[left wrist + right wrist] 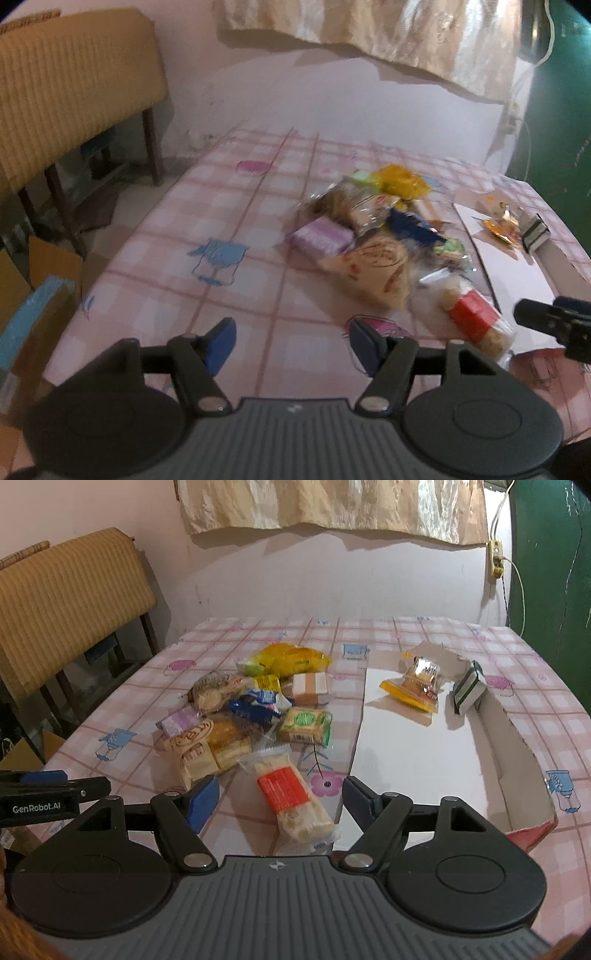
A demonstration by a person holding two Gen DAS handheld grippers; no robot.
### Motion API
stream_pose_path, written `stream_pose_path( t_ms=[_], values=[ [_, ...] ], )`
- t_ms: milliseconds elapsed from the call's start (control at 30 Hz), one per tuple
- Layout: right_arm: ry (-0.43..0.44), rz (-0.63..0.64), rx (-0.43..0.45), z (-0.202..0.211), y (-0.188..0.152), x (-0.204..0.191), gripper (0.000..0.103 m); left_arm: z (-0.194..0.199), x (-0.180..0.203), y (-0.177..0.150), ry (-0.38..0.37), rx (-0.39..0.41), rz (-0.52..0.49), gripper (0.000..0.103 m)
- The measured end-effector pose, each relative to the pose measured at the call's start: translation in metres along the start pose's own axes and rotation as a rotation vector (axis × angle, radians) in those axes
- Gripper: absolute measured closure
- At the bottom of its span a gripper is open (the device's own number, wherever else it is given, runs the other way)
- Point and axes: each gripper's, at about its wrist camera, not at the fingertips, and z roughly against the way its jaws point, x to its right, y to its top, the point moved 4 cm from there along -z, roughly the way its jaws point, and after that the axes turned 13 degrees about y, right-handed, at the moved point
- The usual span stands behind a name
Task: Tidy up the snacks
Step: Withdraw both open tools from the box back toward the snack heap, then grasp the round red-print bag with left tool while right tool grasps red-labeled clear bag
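A heap of wrapped snacks (255,709) lies on the pink checked tablecloth (125,698): a yellow bag (291,659), a purple pack (177,722), a green biscuit pack (304,725) and bread packs. A clear pack with a red label (284,788) lies nearest, between the spread fingers of my right gripper (280,799); the pads do not touch it. A shallow white cardboard box (417,753) to the right holds an orange-edged pack (417,686) and a green-and-white pack (469,688). My left gripper (291,343) hovers open over bare cloth, left of the red-label pack (474,319).
A chair with a striped yellow back (70,602) stands left of the table. Cardboard boxes (40,295) sit on the floor by the table's left edge. A green door (550,554) and a hanging cord are at the right; a curtain hangs on the back wall.
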Motion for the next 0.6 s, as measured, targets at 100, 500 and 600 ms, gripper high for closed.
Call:
stream_pose_path(
  t_ms=[100, 500, 600],
  values=[
    [0.004, -0.013, -0.008, -0.004, -0.001, 0.003, 0.009, -0.007, -0.001, 0.001, -0.014, -0.010, 0.023, 0.033],
    [-0.006, -0.017, -0.017, -0.008, -0.003, 0.009, 0.004, -0.044, 0.073, 0.041, -0.143, 0.090, -0.162, 0.012],
    [-0.007, -0.024, -0.020, -0.010, -0.003, 0.014, 0.003, -0.063, 0.090, 0.042, -0.157, 0.080, -0.284, 0.022]
  ],
)
